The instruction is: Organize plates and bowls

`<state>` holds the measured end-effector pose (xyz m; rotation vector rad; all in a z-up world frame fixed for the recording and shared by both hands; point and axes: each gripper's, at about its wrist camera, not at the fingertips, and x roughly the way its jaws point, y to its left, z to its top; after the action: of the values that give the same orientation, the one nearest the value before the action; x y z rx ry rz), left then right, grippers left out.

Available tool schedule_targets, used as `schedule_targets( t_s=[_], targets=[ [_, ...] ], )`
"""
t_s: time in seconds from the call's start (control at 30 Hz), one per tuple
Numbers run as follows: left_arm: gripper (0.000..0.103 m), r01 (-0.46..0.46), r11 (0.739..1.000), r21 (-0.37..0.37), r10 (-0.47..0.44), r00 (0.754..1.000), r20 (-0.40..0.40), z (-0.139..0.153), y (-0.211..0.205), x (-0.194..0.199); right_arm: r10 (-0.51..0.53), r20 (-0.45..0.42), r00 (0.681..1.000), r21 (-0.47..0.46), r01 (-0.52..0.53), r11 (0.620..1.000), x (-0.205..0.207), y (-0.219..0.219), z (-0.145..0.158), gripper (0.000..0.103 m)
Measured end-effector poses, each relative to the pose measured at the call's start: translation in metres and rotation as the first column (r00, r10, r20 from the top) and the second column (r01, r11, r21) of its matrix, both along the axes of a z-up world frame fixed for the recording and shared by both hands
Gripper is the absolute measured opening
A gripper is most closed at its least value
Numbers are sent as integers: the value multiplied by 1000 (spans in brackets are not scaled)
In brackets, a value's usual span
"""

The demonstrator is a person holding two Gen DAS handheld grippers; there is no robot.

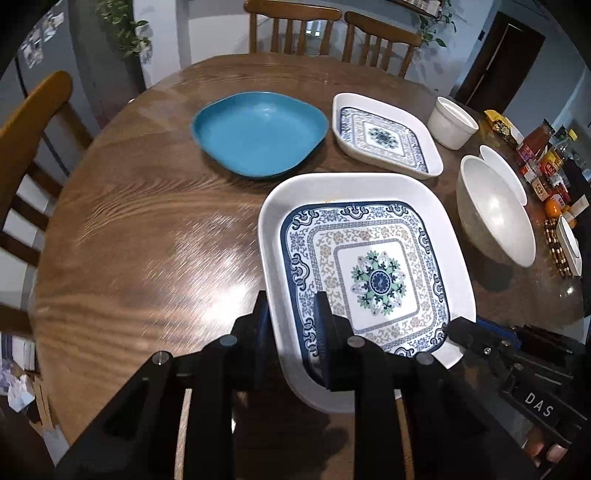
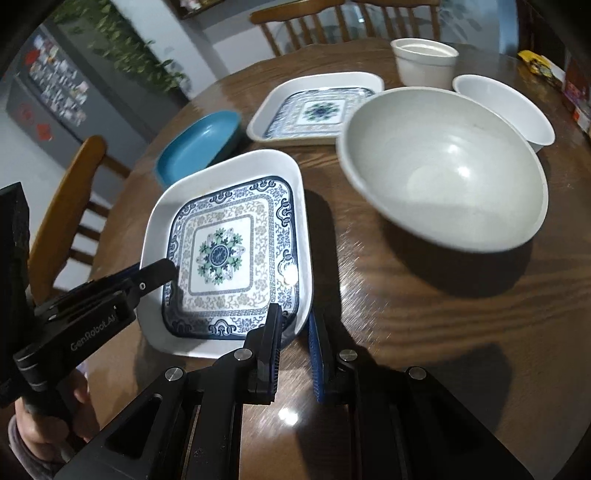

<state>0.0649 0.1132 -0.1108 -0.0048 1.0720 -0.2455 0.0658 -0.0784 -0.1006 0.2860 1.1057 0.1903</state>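
A large square plate with a blue floral pattern (image 1: 369, 266) (image 2: 229, 251) lies near the front of the round wooden table (image 1: 140, 229). My left gripper (image 1: 293, 319) is shut on the plate's left rim, one finger inside and one outside; it also shows in the right wrist view (image 2: 160, 271). My right gripper (image 2: 295, 323) is shut on the plate's near right corner and appears in the left wrist view (image 1: 463, 330). Behind it lie a blue plate (image 1: 258, 133) (image 2: 199, 144) and a smaller patterned plate (image 1: 386, 134) (image 2: 317, 107).
A big white bowl (image 1: 495, 210) (image 2: 443, 166) stands to the right of the held plate, with a smaller white bowl (image 2: 506, 107) and a white cup (image 1: 452, 123) behind it. Sauce bottles (image 1: 543, 158) crowd the right edge. Wooden chairs (image 1: 295, 29) ring the table.
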Motion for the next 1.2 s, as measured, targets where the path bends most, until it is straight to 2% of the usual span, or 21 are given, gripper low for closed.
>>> schedule_targets(
  t_s=[0.3, 0.4, 0.43, 0.47, 0.53, 0.63, 0.97, 1.03, 1.2],
  targets=[
    [20, -62, 998, -2, 62, 997, -49, -11, 16, -25, 87, -56, 995, 13, -87, 996, -14, 21, -9, 16],
    [27, -84, 996, 1, 84, 994, -66, -16, 17, -26, 86, -56, 995, 13, -85, 996, -16, 23, -14, 21],
    [35, -92, 996, -4, 91, 994, -66, -16, 18, -28, 80, -55, 995, -1, -80, 997, -16, 23, -14, 24],
    [50, -98, 995, -3, 98, 994, -56, -13, 19, -29, 75, -46, 996, -15, -76, 997, -18, 23, -13, 25],
    [69, -115, 993, 6, 115, 993, -22, -5, 21, -35, 71, -13, 997, -36, -72, 997, -24, 21, -6, 32],
    [70, -125, 992, 2, 125, 992, 17, 9, 24, -42, 60, 29, 998, -51, -58, 997, -31, 11, 8, 37],
    [84, -76, 997, -12, 76, 993, 92, 56, 2, -64, 45, 127, 991, -11, -44, 999, -47, -11, 53, 39],
    [87, -64, 998, -11, 65, 993, 102, 61, -1, -68, 43, 146, 988, -2, -43, 999, -52, -15, 62, 45],
    [88, -39, 999, -9, 40, 991, 127, 79, -17, -72, 33, 182, 983, 7, -35, 999, -60, -27, 83, 46]
  ],
)
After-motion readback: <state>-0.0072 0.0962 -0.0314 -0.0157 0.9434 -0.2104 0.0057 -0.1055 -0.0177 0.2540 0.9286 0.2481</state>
